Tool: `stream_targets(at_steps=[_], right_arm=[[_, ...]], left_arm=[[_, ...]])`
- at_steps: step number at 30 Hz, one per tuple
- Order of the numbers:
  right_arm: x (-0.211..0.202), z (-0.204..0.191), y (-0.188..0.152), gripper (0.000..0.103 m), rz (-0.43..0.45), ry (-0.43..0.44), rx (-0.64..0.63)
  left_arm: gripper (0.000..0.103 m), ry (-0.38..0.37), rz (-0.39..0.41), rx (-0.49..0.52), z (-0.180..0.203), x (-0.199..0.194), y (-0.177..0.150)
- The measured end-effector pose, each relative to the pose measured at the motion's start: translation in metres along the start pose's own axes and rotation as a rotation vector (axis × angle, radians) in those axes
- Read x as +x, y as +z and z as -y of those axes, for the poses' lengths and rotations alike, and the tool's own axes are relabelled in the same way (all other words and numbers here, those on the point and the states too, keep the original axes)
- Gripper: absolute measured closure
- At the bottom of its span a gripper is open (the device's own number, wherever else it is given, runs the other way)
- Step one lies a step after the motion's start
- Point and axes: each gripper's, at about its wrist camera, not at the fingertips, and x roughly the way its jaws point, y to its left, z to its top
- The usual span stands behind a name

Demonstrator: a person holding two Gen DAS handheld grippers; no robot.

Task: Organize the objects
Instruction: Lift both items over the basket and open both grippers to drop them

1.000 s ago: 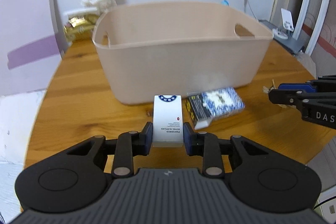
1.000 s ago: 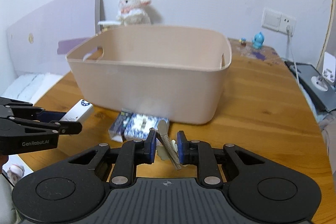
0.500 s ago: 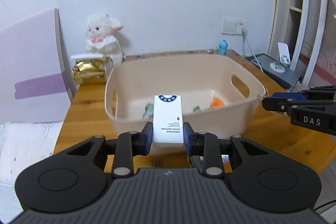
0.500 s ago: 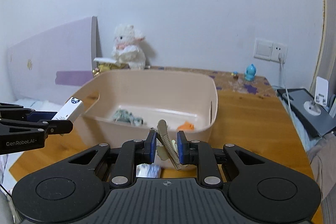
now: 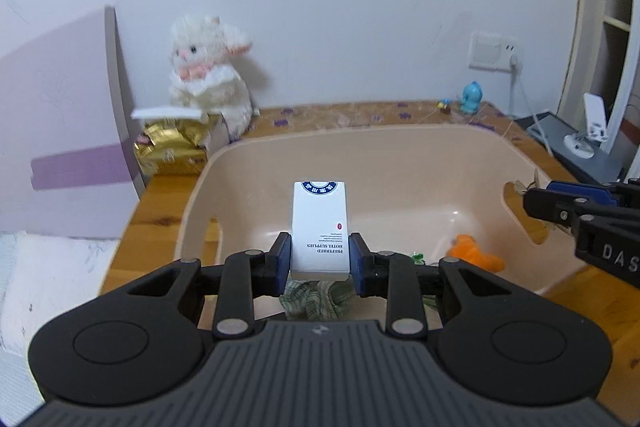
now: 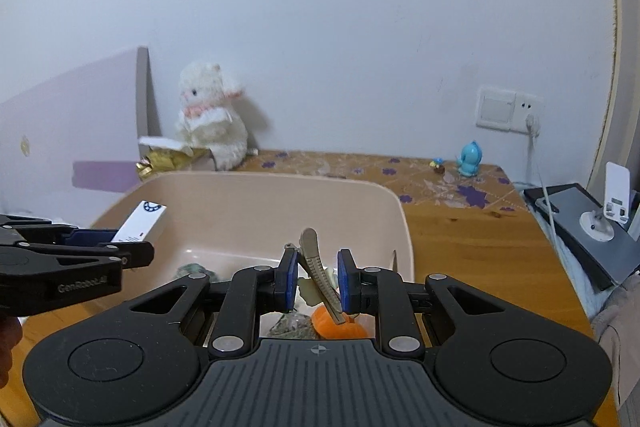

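Both grippers hang over the pale pink tub [image 5: 400,143] that sits on the wooden surface [image 6: 472,235]. The left gripper [image 5: 320,259] has its fingers [image 5: 282,259] pressed against the two long sides of a small white box [image 5: 320,227], holding it above the near left part of the tub. The box's long axis runs straight away from the gripper toward the back wall, and the end with the round blue emblem points forward; its printed lines read upside down from the left wrist view. From the right wrist view the same box [image 6: 142,223] shows slanting up and away over the tub's left rim.

The right gripper [image 6: 318,281] is closed narrowly on a grey-green hair clip [image 6: 320,275]. The clip stands nearly upright between the fingers [image 6: 289,281], leaning so its rounded top tips to the left and its lower end angles down to the right. It is held above the near right part of the tub.

Down inside the tub lie an orange toy [image 5: 474,255] toward the right and a crumpled green checked cloth [image 5: 316,301] just under the left gripper's fingers. Behind the tub, a white stuffed lamb [image 5: 208,75] sits against the wall beside a gold foil package [image 5: 172,151].
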Motion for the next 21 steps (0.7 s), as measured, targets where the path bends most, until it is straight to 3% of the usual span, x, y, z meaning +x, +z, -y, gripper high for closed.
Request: stream_targets(at_steps=[9,12,13,14,15,17,21], right_arm=[[0.047,-0.006,-0.007,0.083,-0.108,-0.008,-0.033],[0.049,-0.008,-0.009,0.077,-0.122,-0.005,-0.045],[0.048,-0.008,-0.01,0.068,-0.12,-0.006,-0.048],[0.046,-0.008,-0.01,0.065,-0.115,-0.007,-0.047],[0.043,-0.007,-0.011,0.061,-0.108,-0.007,-0.043],[0.035,-0.005,-0.011,0.031,-0.092,-0.011,-0.035],[0.01,-0.006,-0.013,0.011,-0.023,-0.017,-0.05]], left_arm=[[0.07,0.014,-0.111,0.027,0.007,0.041,-0.009],[0.069,0.012,-0.125,0.023,0.007,0.042,-0.011],[0.068,0.009,-0.126,0.02,0.006,0.041,-0.011],[0.059,0.007,-0.124,0.016,0.006,0.039,-0.011],[0.042,0.011,-0.12,0.01,0.006,0.036,-0.011],[0.029,0.029,-0.095,-0.013,0.005,0.026,-0.01],[0.026,0.018,-0.054,-0.032,0.003,0.002,-0.008]])
